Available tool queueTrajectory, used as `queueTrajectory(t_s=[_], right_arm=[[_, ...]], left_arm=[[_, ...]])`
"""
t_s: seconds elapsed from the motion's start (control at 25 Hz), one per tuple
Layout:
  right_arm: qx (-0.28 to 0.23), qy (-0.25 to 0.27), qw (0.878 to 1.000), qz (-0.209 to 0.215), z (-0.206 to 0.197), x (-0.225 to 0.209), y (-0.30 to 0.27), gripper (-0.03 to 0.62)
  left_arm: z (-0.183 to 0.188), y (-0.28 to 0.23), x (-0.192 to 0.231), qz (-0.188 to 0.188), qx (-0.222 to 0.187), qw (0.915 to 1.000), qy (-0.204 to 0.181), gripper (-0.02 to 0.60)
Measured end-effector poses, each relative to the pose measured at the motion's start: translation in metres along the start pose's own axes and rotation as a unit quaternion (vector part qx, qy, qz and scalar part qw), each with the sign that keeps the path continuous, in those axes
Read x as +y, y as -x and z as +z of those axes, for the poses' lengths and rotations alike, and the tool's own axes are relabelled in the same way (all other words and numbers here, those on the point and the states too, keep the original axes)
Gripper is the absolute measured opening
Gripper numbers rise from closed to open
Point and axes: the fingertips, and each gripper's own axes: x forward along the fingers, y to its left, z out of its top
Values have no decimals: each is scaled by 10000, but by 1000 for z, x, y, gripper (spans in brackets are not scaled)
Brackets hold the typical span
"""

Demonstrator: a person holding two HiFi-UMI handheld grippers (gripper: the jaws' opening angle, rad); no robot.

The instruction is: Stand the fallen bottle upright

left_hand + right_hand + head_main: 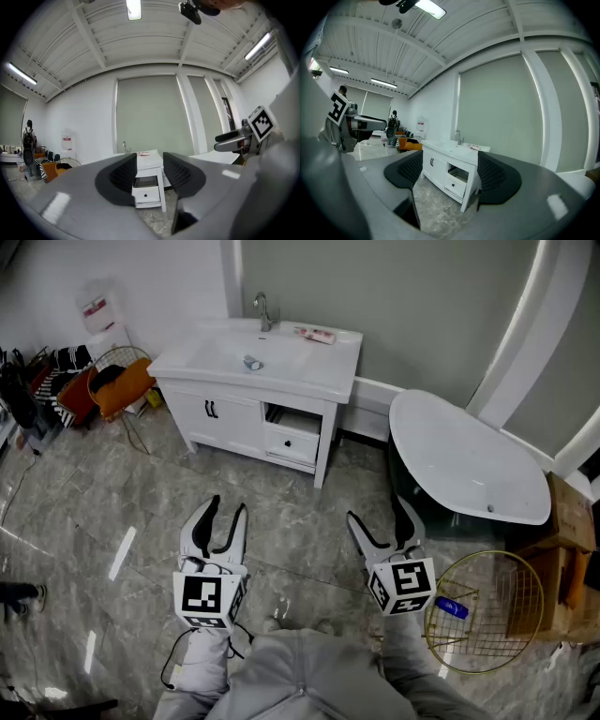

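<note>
Bottle (314, 334), one: small, pinkish, lying flat on the vanity counter (309, 369) right of the faucet (263, 310); probably light, rigid, smooth plastic, best pinched across mid-body. Left gripper (228, 507) and right gripper (377, 512), two: jaws apart, empty, well short of it. Bathtub (469, 465), one.

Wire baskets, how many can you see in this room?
2. One basket sits on the floor near the bathtub; the other basket stands left of the sink cabinet. Others may be hidden.
</note>
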Motion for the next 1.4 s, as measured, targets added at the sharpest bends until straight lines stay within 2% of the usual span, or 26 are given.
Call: queueTrajectory(t_s=[0.72,1.4], right_arm=[[-11,32,9999,-104,3,15,-20,362],[-177,-231,9986,-440,11,57,-95,360]], left_arm=[[-8,-6,25,-43,2,10000,24,183],[-34,-37,104,-229,119,9997,10,183]])
